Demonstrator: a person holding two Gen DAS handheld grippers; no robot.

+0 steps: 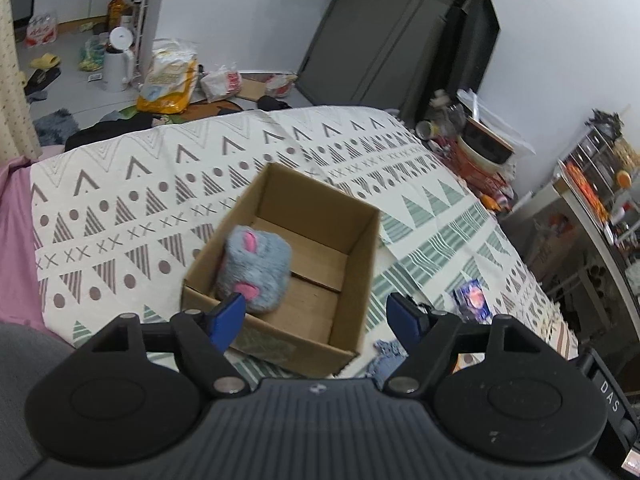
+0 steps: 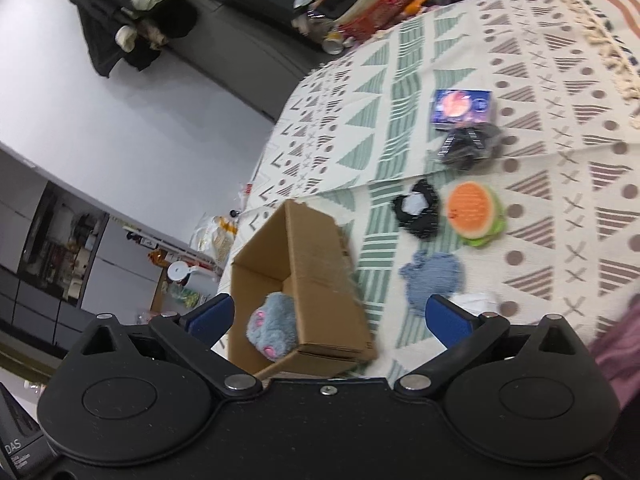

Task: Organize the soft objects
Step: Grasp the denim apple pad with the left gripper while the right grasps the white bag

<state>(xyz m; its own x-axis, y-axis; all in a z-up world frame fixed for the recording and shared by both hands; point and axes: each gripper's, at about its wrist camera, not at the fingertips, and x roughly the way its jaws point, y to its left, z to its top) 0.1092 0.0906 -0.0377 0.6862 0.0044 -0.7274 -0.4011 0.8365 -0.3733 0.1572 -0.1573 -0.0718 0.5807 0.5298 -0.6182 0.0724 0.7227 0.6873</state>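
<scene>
An open cardboard box [image 1: 352, 236] [image 2: 316, 256] stands on a patterned blanket on the bed. Inside it, against the near left wall, lies a grey-blue plush toy with pink ears [image 1: 254, 270] [image 2: 272, 330]. My left gripper [image 1: 316, 316] hovers open over the box's near edge, with nothing between its blue fingers. My right gripper [image 2: 328, 316] is also open above the box, empty. To the box's right on the blanket lie a blue knitted cloth [image 2: 434, 276], a black and white soft item [image 2: 416, 208], an orange and green plush [image 2: 476, 212] and a dark bundle [image 2: 468, 146].
A small blue printed packet [image 2: 462, 108] [image 1: 472, 300] lies on the blanket [image 1: 120, 200]. Beyond the bed's far edge, bags and a white kettle [image 1: 118, 60] clutter the floor. A red basket [image 2: 372, 12] and a dark cabinet stand by the bed's side.
</scene>
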